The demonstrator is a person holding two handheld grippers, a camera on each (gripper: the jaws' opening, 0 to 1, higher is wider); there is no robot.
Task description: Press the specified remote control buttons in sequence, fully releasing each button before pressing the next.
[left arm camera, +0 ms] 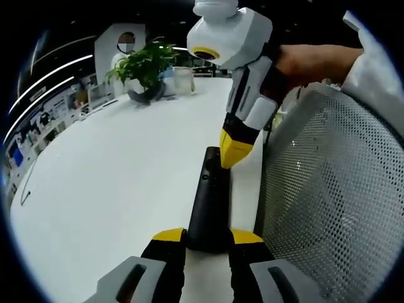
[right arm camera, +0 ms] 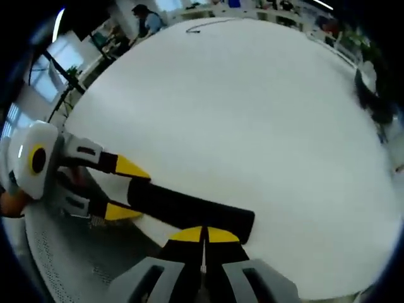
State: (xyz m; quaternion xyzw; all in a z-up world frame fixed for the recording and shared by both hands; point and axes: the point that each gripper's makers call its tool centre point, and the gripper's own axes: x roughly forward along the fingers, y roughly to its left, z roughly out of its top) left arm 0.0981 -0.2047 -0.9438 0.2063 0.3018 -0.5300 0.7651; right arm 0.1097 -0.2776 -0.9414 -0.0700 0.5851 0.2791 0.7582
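A long black remote control (left arm camera: 208,205) lies along the white table's (left arm camera: 113,189) near edge. My left gripper (left arm camera: 207,236) is shut on its near end, one yellow tip on each side. From above right my right gripper (left arm camera: 235,154) comes down with both yellow tips pressed together, touching the remote's far end. In the right gripper view, the right gripper (right arm camera: 205,235) stands shut right over the remote (right arm camera: 189,211), and the left gripper (right arm camera: 125,189) grips its other end from the left.
A grey mesh chair back (left arm camera: 328,189) stands close on the right of the table edge. A potted plant (left arm camera: 142,66) and a clear container (left arm camera: 182,81) sit at the far end. A thin dark cable (left arm camera: 25,189) lies far left. A person's hand (left arm camera: 309,63) holds the right gripper.
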